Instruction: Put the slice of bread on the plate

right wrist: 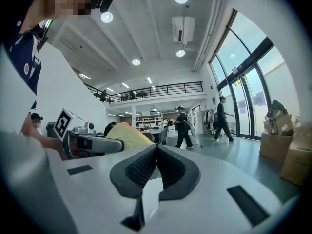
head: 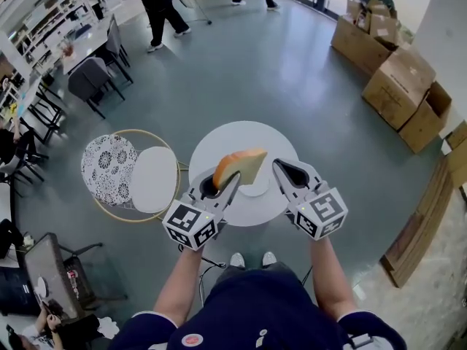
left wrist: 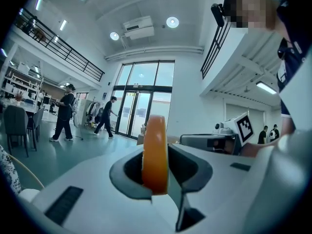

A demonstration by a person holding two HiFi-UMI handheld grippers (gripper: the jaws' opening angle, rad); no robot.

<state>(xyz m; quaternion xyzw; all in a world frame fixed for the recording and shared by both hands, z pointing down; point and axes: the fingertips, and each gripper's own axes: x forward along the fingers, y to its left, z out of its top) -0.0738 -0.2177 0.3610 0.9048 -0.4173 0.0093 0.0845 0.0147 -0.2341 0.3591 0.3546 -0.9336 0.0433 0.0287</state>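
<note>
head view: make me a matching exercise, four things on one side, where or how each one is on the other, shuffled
Things:
1 slice of bread
2 plate
3 right gripper
4 cardboard boxes

Place or state:
a on the floor, upper right of the view
b jaws together, nothing between them
c clamped in the left gripper
d lying on the round table

Pairs: 1-c, 2-d, 3-b, 4-a
</note>
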